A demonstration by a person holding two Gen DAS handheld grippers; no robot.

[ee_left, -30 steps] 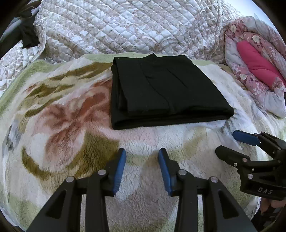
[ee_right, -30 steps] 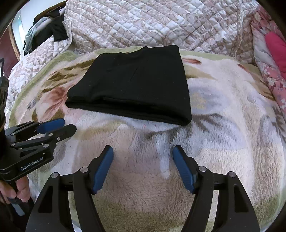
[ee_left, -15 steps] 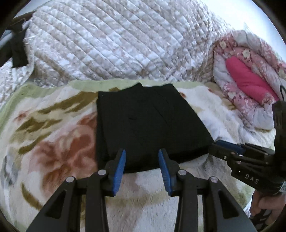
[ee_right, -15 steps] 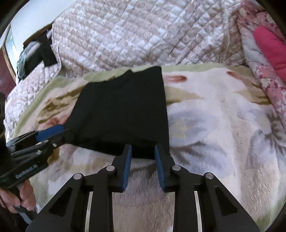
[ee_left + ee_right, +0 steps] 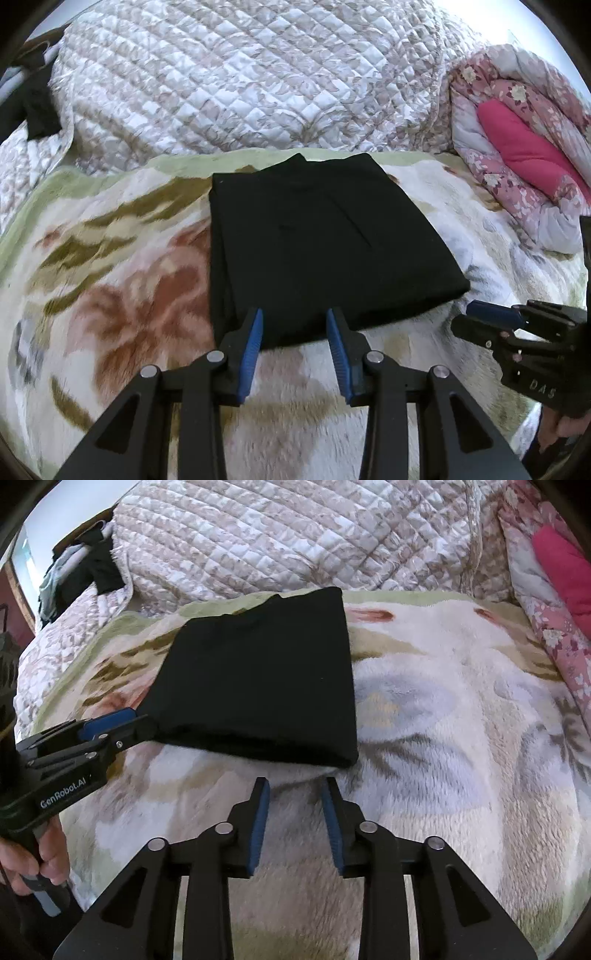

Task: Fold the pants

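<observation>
One pair of black pants (image 5: 314, 243) lies folded on one floral fleece blanket (image 5: 110, 295). Behind the pants rises one quilted bedspread (image 5: 240, 85). To the right of the pants sits one pink flowered comforter (image 5: 517, 147). Two grippers are near the pants: the left gripper (image 5: 294, 328) at their near edge, the right gripper (image 5: 295, 797) just short of it.

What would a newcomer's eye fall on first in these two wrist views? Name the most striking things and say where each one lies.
First, the black folded pants, a neat dark rectangle lying flat on the flowered fleece blanket. Next, the left gripper and the right gripper, both with blue pads parted, at the pants' near edge. A bright pink pillow, wrapped in a flowered quilt, lies at the far right.
</observation>
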